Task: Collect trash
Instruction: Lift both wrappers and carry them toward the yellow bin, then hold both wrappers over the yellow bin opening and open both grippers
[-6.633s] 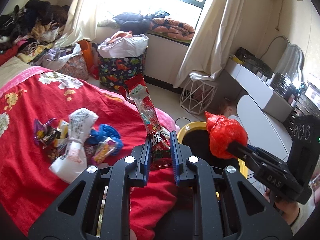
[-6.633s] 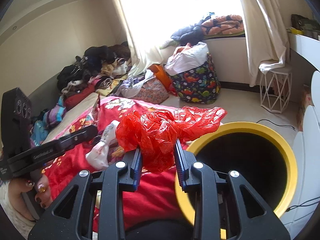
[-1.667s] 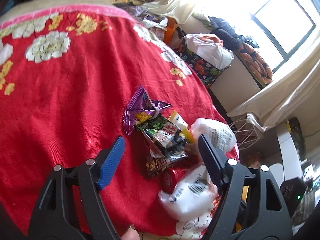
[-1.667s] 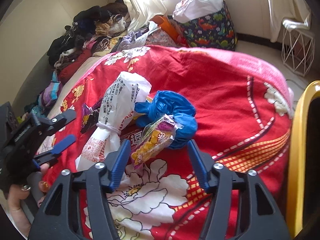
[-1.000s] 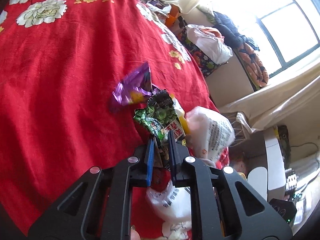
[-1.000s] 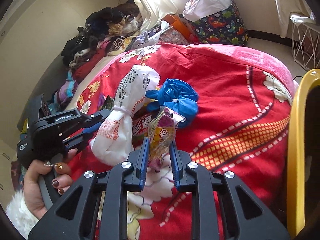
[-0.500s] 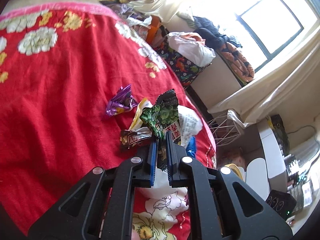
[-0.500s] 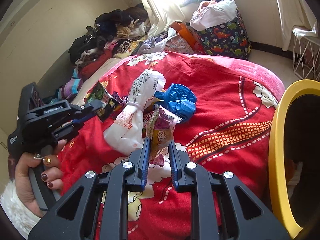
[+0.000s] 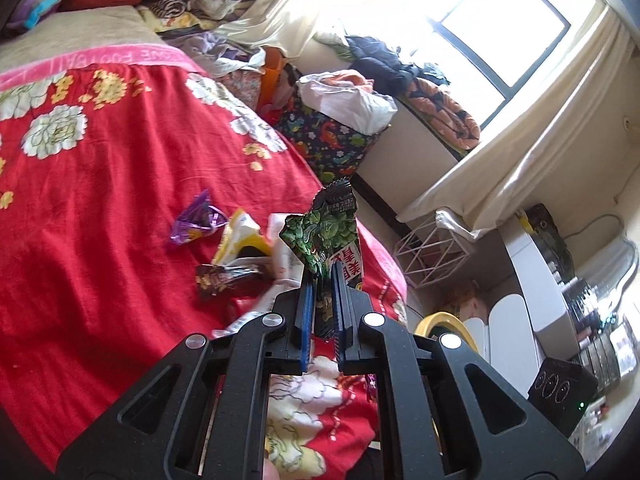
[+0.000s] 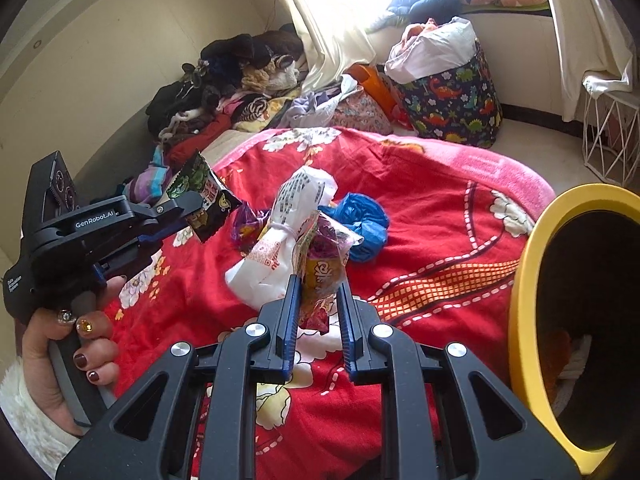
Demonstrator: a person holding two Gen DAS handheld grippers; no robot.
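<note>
Left gripper [image 10: 192, 204] clenches a green-and-black snack wrapper [image 9: 326, 232], lifted off the red blanket [image 9: 100, 200] where it lay a second ago; right gripper [image 10: 318, 300] grips a yellow-and-purple clear wrapper [image 10: 322, 256], also raised, near the yellow bin [image 10: 524, 280].

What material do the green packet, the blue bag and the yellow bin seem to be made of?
Green packet: probably printed plastic film, glossy and creased. Blue bag: thin plastic, crumpled into shiny folds. Yellow bin: likely hard plastic, with a smooth, even rim.
</note>
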